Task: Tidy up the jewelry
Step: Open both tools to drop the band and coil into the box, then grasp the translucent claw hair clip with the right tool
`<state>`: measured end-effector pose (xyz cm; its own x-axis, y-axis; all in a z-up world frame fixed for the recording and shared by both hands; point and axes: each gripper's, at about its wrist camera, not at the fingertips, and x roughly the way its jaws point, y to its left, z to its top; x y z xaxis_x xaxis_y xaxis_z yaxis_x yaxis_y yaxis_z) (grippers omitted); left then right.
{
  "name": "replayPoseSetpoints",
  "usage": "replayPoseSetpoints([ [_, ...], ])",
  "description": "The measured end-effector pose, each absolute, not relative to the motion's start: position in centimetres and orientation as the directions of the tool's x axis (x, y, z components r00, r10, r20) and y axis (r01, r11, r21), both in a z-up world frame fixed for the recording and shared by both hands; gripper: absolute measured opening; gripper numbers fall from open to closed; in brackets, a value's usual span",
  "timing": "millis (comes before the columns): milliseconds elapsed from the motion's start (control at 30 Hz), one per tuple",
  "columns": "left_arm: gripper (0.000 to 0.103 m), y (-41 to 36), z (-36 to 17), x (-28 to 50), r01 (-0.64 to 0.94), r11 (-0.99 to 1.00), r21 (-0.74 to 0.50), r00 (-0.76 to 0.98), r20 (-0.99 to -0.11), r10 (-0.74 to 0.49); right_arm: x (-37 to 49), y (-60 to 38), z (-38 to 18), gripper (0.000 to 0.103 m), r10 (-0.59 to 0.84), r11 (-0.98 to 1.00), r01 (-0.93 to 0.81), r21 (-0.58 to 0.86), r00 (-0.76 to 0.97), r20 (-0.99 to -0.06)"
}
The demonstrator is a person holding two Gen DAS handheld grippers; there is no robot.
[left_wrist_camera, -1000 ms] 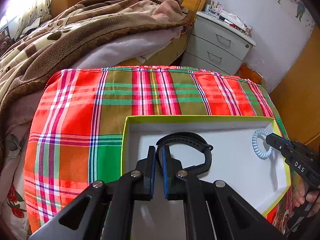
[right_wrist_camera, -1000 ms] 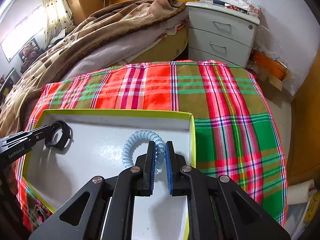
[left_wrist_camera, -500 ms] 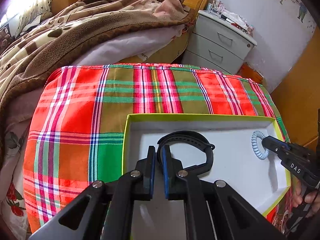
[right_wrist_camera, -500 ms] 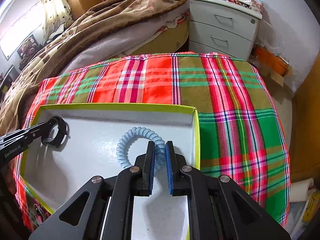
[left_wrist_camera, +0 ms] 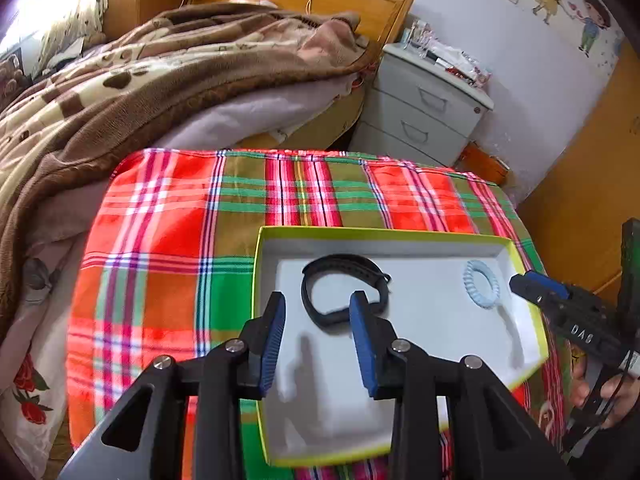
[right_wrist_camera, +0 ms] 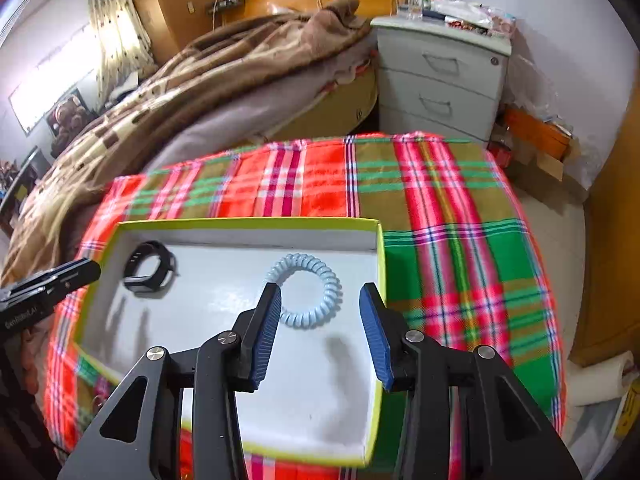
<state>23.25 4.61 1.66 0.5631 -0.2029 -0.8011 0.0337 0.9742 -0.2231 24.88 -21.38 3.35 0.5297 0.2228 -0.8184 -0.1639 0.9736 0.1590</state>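
A shallow white box with a yellow-green rim (left_wrist_camera: 360,234) (right_wrist_camera: 248,223) lies on a plaid cloth. A black wristband (left_wrist_camera: 343,294) (right_wrist_camera: 148,271) lies in its left part. A light blue coil bracelet (right_wrist_camera: 306,295) (left_wrist_camera: 481,286) lies in its right part. My left gripper (left_wrist_camera: 318,322) is open and empty, raised just behind the wristband. My right gripper (right_wrist_camera: 320,322) is open and empty, raised just behind the coil bracelet. Each gripper shows at the edge of the other's view.
The red, green and olive plaid cloth (left_wrist_camera: 180,216) (right_wrist_camera: 452,216) covers the table. A bed with a brown blanket (left_wrist_camera: 140,76) stands behind on the left. A grey nightstand (left_wrist_camera: 424,108) (right_wrist_camera: 440,80) stands behind on the right. A wooden cabinet (right_wrist_camera: 612,240) is at the far right.
Both grippers opened and let go: the wristband and the coil bracelet now lie in the box. Both grippers have pulled up and back from them.
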Motion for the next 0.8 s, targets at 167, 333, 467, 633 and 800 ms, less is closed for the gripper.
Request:
replayPoseSetpoints([
  [167, 0.039, 5.2, 2.8, 20.1, 0.046, 0.964, -0.263, 0.586, -0.774, -0.239, 21.7, -22.6, 4.9, 0.042, 0.237, 0.972, -0.144, 0.188, 0.572, -0.785],
  [333, 0.040, 5.4, 3.1, 17.0, 0.047, 0.965, -0.257, 0.600, -0.765, -0.233, 17.5, -23.7, 5.7, 0.042, 0.224, 0.974, -0.126, 0.186, 0.616, -0.755],
  [467, 0.040, 5.6, 2.9, 14.4, 0.041, 0.965, -0.261, 0.611, -0.757, -0.230, 14.9, -24.1, 5.3, 0.042, 0.188, 0.982, -0.104, 0.158, 0.631, -0.753],
  [633, 0.040, 6.3, 2.2, 11.7, 0.020, 0.953, -0.301, 0.606, -0.755, -0.251, 12.2, -24.7, 4.1, 0.044, 0.190, 0.980, -0.078, 0.182, 0.629, -0.754],
  [800, 0.040, 6.2, 1.6, 9.6, 0.032, 0.958, -0.285, 0.596, -0.764, -0.247, 9.7, -25.2, 2.8, 0.049, 0.201, 0.976, -0.062, 0.209, 0.625, -0.754],
])
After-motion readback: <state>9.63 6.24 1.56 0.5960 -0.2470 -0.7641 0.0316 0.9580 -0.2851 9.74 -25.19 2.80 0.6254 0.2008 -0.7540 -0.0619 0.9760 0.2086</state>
